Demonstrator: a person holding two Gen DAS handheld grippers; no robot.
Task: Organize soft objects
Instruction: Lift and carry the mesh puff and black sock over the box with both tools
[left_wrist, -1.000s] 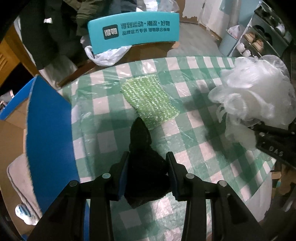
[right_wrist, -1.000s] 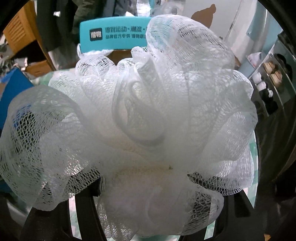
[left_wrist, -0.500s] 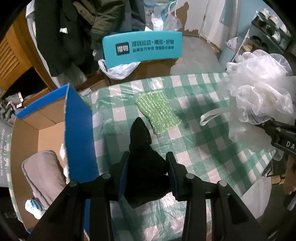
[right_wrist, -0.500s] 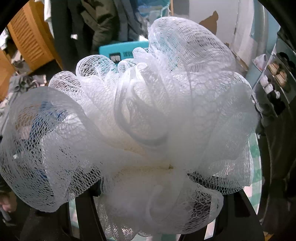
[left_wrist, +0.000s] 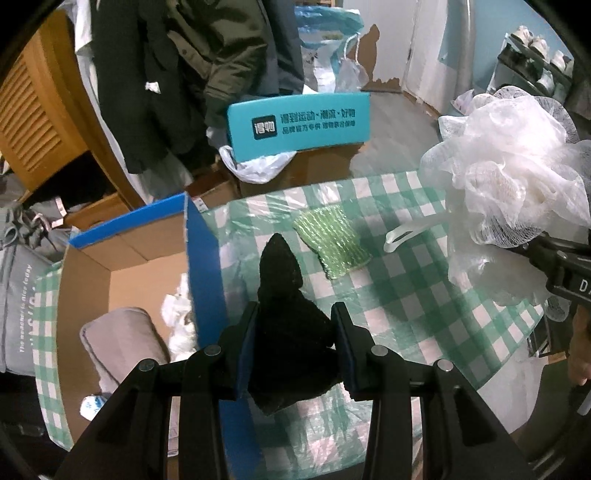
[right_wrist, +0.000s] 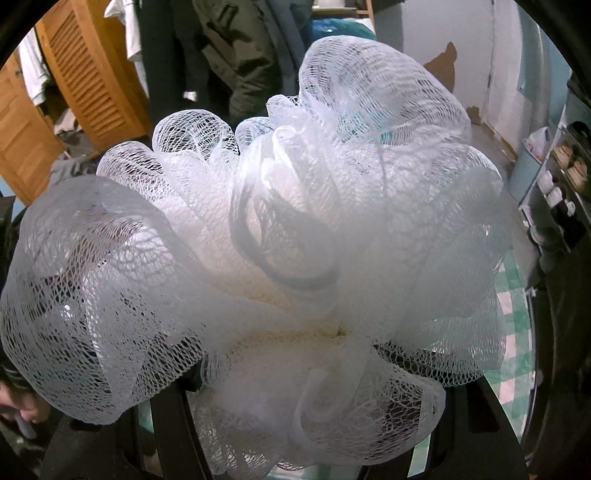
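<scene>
Black cloth (left_wrist: 291, 332) between left gripper (left_wrist: 295, 349) fingers

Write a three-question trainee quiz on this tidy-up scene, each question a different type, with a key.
1. True or false: the left gripper has its jaws shut on a black cloth.
2. What lies flat on the checked tablecloth? A) green scrubbing pad B) red towel C) yellow glove
3. Fill in: the right gripper holds a white mesh ____.

Key: 1 true; 2 A; 3 bath pouf.
</scene>
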